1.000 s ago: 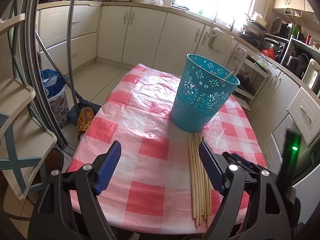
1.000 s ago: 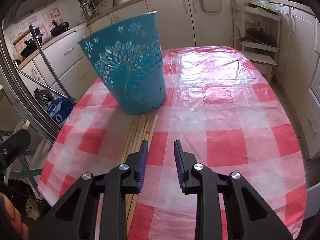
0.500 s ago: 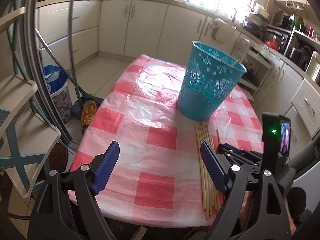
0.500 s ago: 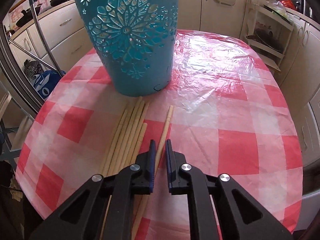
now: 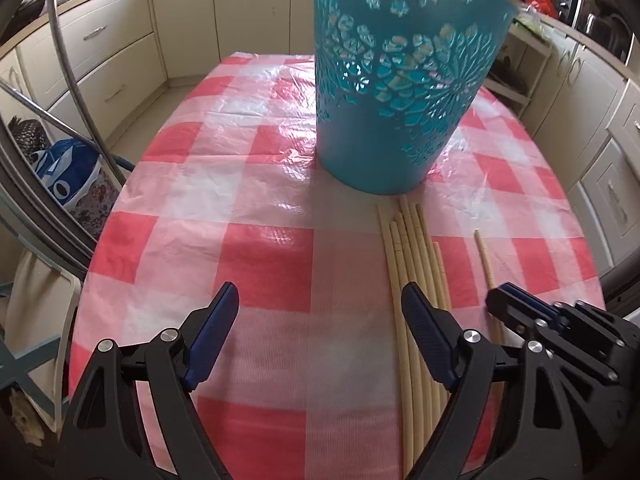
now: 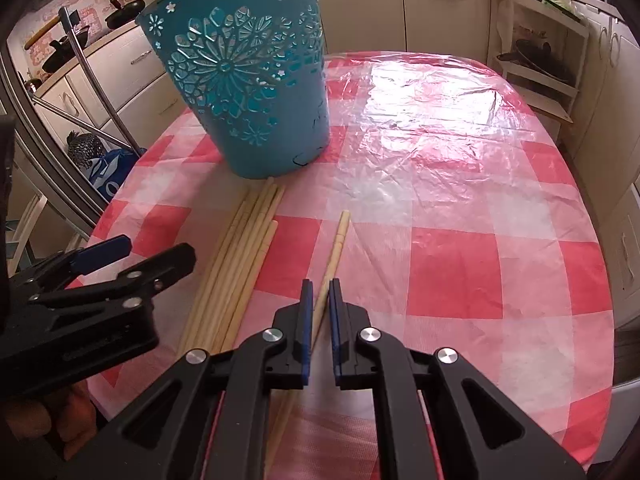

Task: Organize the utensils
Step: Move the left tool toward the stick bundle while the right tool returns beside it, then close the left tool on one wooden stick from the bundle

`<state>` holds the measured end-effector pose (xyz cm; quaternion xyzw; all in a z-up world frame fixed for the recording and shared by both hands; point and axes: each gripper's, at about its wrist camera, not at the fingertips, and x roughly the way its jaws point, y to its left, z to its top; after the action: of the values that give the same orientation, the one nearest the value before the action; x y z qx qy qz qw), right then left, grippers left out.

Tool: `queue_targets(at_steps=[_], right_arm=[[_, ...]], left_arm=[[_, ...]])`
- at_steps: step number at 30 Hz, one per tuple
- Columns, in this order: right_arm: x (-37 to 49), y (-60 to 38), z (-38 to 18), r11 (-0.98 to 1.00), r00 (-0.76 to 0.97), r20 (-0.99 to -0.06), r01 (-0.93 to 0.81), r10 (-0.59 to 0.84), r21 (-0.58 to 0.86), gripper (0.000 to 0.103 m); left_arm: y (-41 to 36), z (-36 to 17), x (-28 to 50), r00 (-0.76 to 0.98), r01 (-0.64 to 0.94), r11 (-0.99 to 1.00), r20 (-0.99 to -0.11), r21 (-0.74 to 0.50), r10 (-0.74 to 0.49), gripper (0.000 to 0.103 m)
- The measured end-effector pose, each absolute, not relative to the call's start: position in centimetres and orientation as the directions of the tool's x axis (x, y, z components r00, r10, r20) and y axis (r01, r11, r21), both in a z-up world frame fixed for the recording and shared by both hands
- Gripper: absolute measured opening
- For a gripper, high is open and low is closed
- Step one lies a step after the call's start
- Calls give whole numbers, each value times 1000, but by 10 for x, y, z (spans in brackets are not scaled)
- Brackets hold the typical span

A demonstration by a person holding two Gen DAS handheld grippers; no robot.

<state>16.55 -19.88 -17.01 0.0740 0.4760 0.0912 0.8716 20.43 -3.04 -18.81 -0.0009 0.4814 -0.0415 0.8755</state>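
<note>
A teal cut-out basket (image 5: 404,80) (image 6: 248,76) stands upright on the red-and-white checked table (image 5: 248,264). Several pale wooden chopsticks (image 5: 412,264) (image 6: 240,256) lie side by side in front of it. One single chopstick (image 6: 336,248) (image 5: 485,256) lies apart to their right. My right gripper (image 6: 319,300) has its jaws narrowed around this single chopstick, with small gaps on both sides; it also shows in the left wrist view (image 5: 520,308). My left gripper (image 5: 320,320) is wide open and empty, low over the table left of the bundle; it shows in the right wrist view (image 6: 132,256).
Cream kitchen cabinets (image 5: 120,48) run behind the table. A metal pole (image 5: 76,80) and a blue bag (image 5: 68,176) stand at the left on the floor. A white shelf rack (image 6: 536,64) stands at the far right. The table's near edge is just below both grippers.
My left gripper moved in closer to the basket and lower over the table. My right gripper stayed around the single chopstick and drew back a little; its jaws are slightly wider apart.
</note>
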Motion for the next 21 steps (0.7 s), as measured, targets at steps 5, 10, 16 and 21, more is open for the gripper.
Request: queue_targets(at_steps=[5,10,16,21], right_arm=[[166,-202,-171,966,525,-812,-94,255,242,9],[166,-205,-172,960,519,-810,-88,273,267,9],[166,-205,-171,959,515,-811,-89,276,270,9],[165,-205,-172,960,516,-812,-93,274,265,9]], left_arm=[[-37,-196,216,519,63,998,-854,3,-30,79],[-41,-193,220,524,59,998,-852,12,-20,79],[-47,-192,220,525,81,996,-851,24,-22,79],[-47,-193,222,521,75,997,-853,22,-21,79]])
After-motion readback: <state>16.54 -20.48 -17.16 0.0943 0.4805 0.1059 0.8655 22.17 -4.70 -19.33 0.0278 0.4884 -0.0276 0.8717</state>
